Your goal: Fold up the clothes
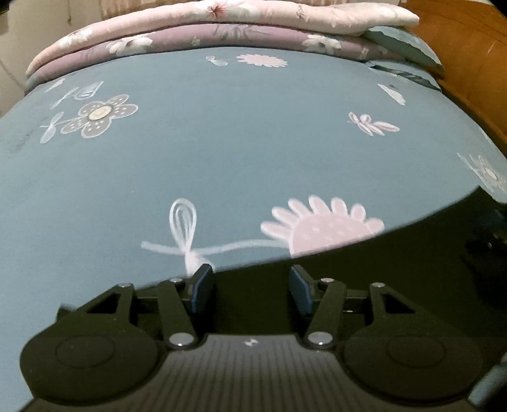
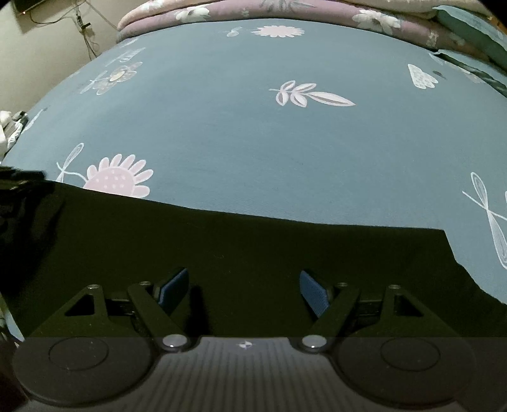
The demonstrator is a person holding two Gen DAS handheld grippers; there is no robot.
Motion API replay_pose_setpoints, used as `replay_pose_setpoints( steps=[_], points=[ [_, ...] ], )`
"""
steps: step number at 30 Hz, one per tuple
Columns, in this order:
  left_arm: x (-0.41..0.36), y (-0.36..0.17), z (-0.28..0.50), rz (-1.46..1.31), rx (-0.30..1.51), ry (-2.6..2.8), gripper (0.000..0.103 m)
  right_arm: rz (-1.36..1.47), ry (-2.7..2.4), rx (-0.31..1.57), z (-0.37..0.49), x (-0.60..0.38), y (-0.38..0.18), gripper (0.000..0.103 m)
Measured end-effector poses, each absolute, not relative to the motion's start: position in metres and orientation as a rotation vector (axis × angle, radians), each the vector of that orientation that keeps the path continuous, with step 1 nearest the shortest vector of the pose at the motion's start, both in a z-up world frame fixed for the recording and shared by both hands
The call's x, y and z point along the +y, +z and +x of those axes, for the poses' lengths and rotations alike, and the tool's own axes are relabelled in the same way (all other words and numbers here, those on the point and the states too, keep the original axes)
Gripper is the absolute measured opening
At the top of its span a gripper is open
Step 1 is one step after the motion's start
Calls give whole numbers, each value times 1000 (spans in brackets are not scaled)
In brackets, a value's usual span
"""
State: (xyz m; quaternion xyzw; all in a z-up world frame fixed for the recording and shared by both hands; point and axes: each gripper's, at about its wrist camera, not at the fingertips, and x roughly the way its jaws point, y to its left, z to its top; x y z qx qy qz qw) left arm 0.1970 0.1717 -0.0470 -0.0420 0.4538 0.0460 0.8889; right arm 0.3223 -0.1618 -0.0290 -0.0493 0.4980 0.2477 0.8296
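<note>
- Left gripper [image 1: 250,285]: jaws wide, holding nothing, poised at the far edge of the dark garment [image 1: 396,269], which suits taking that hem.
- The garment lies flat on the blue flowered bedsheet [image 1: 221,142] (a smooth bed suits folding); black cloth hides any seams or folds.
- Right gripper [image 2: 244,293]: jaws wide over the garment, nothing held; its near part is cut off.

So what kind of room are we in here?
Most likely a bedroom: a bed with a teal flower-print sheet, folded floral quilts stacked at its far end, and a wooden headboard alongside. A dark garment lies on the sheet.
</note>
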Motion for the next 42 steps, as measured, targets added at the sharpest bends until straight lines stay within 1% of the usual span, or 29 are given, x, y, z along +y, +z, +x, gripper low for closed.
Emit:
replay_pose_setpoints(
  steps=[2, 8, 10, 12, 14, 16, 19, 23, 25, 26, 29, 33, 34, 36, 37, 38, 39, 40, 41, 42],
  points=[
    [173, -45, 190, -93, 945, 110, 57, -107, 530, 1060, 322, -161, -29, 82],
    [177, -40, 169, -112, 953, 153, 57, -128, 552, 1062, 323, -149, -33, 96],
    [183, -43, 166, -78, 963, 213, 57, -132, 562, 1065, 322, -146, -35, 103],
    [193, -45, 162, -23, 974, 282, 57, -139, 563, 1071, 322, -143, -38, 103],
    [207, -45, 157, -39, 987, 355, 56, -163, 556, 1072, 321, -139, -40, 103],
    [215, -37, 149, -111, 962, 369, 56, -200, 548, 1070, 319, -134, -41, 103],
    [207, -28, 142, -118, 927, 318, 58, -256, 532, 1066, 316, -126, -44, 103],
    [197, -38, 144, -91, 943, 280, 60, -288, 506, 1069, 315, -120, -45, 103],
    [203, -44, 144, -73, 977, 378, 60, -286, 505, 1070, 315, -121, -45, 103],
    [208, -42, 141, -98, 974, 400, 58, -287, 504, 1067, 314, -121, -46, 103],
    [216, -28, 131, -179, 942, 404, 59, -291, 503, 1053, 312, -121, -47, 103],
    [196, -19, 125, -172, 960, 284, 66, -291, 497, 1041, 310, -120, -47, 103],
    [194, -25, 125, -159, 993, 288, 68, -291, 496, 1039, 310, -120, -47, 103],
    [189, -38, 125, -133, 1062, 300, 68, -289, 496, 1033, 309, -121, -47, 103],
    [187, -37, 127, -127, 1063, 306, 64, -288, 496, 1032, 308, -122, -46, 103],
    [185, -35, 129, -122, 1062, 313, 63, -280, 488, 1037, 308, -124, -44, 103],
    [183, -33, 131, -117, 1060, 320, 64, -251, 481, 1034, 306, -128, -40, 103],
    [179, -24, 136, -116, 1022, 290, 66, -200, 484, 1010, 302, -136, -34, 103],
    [174, -14, 141, -115, 980, 257, 70, -150, 487, 978, 298, -145, -29, 103],
    [168, -6, 148, -101, 952, 225, 72, -111, 474, 949, 295, -155, -24, 103]
  ],
)
